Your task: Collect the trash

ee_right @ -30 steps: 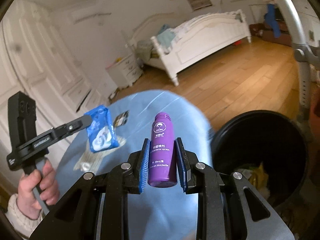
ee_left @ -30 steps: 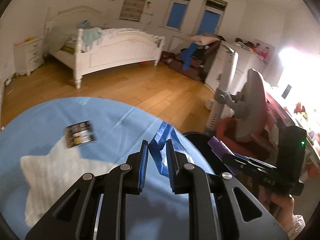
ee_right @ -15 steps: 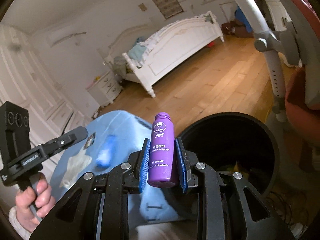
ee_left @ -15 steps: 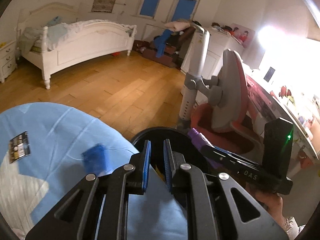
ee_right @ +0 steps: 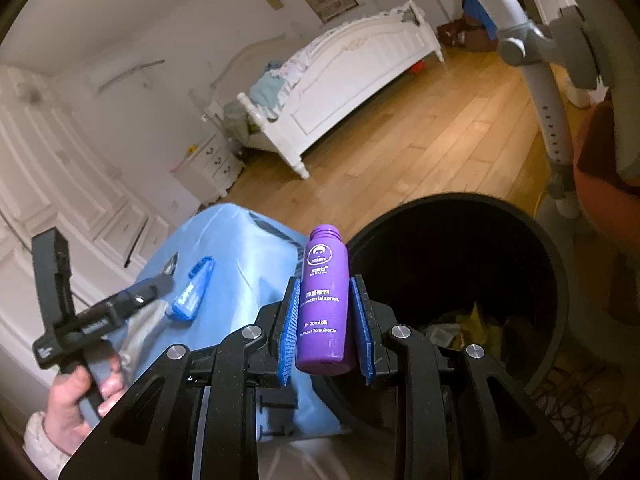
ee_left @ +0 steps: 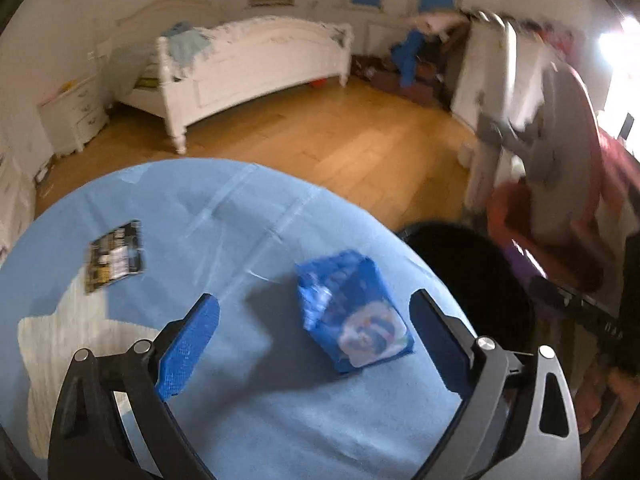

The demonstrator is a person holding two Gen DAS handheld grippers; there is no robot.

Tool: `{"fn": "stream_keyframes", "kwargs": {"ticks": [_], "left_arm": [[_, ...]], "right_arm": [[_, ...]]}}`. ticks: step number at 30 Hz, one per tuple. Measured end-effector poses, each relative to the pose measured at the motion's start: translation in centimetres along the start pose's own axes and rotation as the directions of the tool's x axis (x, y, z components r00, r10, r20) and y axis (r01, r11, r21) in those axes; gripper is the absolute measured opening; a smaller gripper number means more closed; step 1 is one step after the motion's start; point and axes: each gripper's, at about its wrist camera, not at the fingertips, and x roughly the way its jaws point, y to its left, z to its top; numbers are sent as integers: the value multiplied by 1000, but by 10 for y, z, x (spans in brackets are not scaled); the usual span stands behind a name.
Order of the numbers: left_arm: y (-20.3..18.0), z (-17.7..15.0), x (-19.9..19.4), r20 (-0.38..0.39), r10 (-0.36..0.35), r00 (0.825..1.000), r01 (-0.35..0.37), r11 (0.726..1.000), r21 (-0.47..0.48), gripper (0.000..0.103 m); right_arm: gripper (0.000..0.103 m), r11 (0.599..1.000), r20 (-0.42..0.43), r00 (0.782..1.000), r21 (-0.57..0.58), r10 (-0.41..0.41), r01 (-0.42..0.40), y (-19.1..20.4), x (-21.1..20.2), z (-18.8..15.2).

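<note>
The left gripper (ee_left: 314,330) is opening, its jaws spread wide either side of a blue packet (ee_left: 354,316) on the blue tablecloth (ee_left: 224,216), pads clear of it. Only the right wrist view shows the right gripper (ee_right: 326,330) clamped on a purple spray bottle (ee_right: 324,300) just beside the black bin (ee_right: 556,280), with trash inside. Only the left view shows a dark card (ee_left: 114,256) on the cloth.

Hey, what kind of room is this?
Most likely a bedroom in a home: a white wooden bed with rumpled bedding, a white bedside drawer unit, and a warm wooden plank floor.
</note>
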Motion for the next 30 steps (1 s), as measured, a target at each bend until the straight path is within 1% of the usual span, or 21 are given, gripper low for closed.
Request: {"fn": "stream_keyframes", "kwargs": {"ticks": [1, 3, 4, 5, 6, 8, 12, 14, 17, 21, 26, 30], "left_arm": [[-4, -1, 4, -14, -2, 1000, 2, 1000, 13, 90], [-10, -4, 15, -57, 9, 998, -6, 999, 42, 71], [-9, -5, 16, -39, -12, 999, 13, 999, 32, 70], [-6, -4, 17, -37, -16, 999, 17, 1000, 25, 60], [-3, -3, 18, -35, -45, 998, 45, 999, 9, 52], [0, 1, 16, -34, -66, 997, 65, 998, -15, 50], [-10, 12, 1, 29, -146, 989, 146, 989, -10, 50], [-19, 19, -5, 43, -194, 980, 194, 981, -7, 50], [-46, 31, -8, 52, -262, 964, 261, 965, 27, 50], [-79, 38, -2, 41, -324, 945, 320, 945, 70, 50], [-102, 38, 12, 11, -363, 932, 361, 928, 94, 50], [-104, 36, 17, -7, -378, 926, 377, 921, 95, 51]], "right_arm": [[26, 1000, -5, 1000, -1, 2, -2, 1, 2, -2], [26, 1000, -12, 1000, -3, 5, -5, 1, 4, -4], [26, 1000, -15, 1000, -4, 5, -5, 2, 5, -6], [26, 1000, -17, 1000, -6, 5, -5, 2, 6, -6], [26, 1000, -18, 1000, -6, 5, -5, 2, 6, -6], [26, 1000, -18, 1000, -3, 6, -7, 0, 7, -7], [26, 1000, 1, 1000, 9, 3, -3, -7, 5, -3], [26, 1000, 16, 1000, 22, -5, 4, -12, 1, -2], [26, 999, 38, 999, 43, -21, 19, -20, -4, 3], [26, 997, 52, 998, 67, -46, 42, -33, -8, 7], [26, 994, 43, 997, 88, -64, 60, -46, -8, 7], [26, 993, 33, 997, 97, -68, 65, -52, -6, 5]]}}
